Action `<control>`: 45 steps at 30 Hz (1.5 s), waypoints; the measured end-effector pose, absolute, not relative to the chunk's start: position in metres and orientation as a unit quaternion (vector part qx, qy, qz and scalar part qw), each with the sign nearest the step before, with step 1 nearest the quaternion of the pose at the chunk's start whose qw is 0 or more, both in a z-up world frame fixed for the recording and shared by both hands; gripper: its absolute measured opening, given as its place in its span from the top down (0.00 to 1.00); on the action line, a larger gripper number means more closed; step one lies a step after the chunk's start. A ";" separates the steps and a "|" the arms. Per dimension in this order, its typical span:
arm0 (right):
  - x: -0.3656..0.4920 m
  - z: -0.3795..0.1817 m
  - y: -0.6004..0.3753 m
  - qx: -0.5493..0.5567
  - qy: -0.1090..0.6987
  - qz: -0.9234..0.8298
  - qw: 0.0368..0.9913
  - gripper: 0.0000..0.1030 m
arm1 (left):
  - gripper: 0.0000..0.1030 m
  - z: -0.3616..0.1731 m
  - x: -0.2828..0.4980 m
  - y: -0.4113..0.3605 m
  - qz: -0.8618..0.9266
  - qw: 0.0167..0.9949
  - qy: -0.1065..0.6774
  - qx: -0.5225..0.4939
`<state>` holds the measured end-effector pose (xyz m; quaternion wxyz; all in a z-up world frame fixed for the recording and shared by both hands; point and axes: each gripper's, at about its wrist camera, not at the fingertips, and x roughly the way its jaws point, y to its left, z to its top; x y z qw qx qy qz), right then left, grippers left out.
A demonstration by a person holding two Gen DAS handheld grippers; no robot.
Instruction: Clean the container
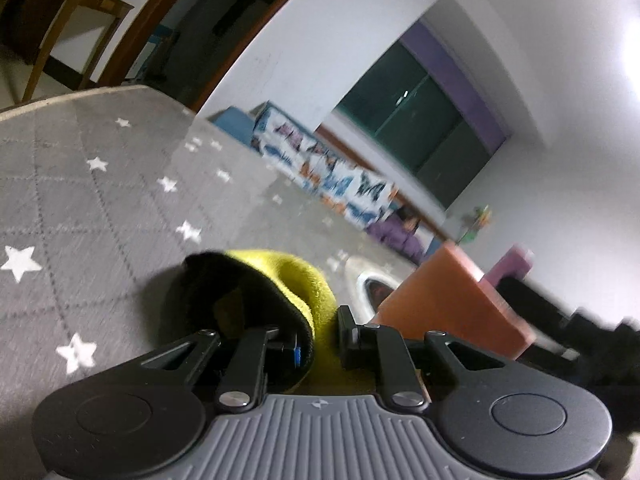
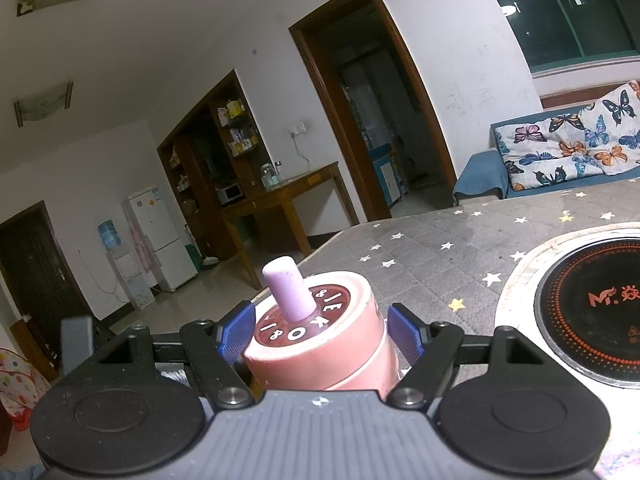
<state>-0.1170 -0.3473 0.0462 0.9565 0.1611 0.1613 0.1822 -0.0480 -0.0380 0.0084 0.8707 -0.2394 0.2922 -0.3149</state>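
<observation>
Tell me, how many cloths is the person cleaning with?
1. A yellow cloth with a black side, clamped in the left gripper above the star-patterned table. The right gripper holds the pink container; others may be hidden.

Pink container [image 2: 320, 344] — lilac knob on top — beside yellow cloth [image 1: 308, 280].

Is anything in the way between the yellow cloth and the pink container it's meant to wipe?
Nothing visible. The left tool grips the yellow cloth, and the pink container sits just right of it with open space between. The right tool holds that container by its sides.
</observation>
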 end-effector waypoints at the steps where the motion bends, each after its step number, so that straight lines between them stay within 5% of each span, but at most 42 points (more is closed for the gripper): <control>1: -0.117 0.046 -0.347 0.161 0.162 0.182 0.956 0.27 | 0.83 0.007 -0.048 -0.039 -0.313 0.871 0.296 -0.235; 16: -0.119 0.047 -0.347 0.153 0.162 0.181 0.958 0.27 | 0.83 0.061 -0.025 -0.027 -0.382 0.841 0.223 -0.310; 29: -0.125 0.048 -0.346 0.139 0.158 0.180 0.961 0.27 | 0.83 0.017 -0.022 -0.042 -0.340 0.851 0.305 -0.259; 45: -0.132 0.053 -0.340 0.114 0.152 0.177 0.966 0.27 | 0.83 0.117 -0.069 -0.052 -0.434 0.857 0.180 -0.208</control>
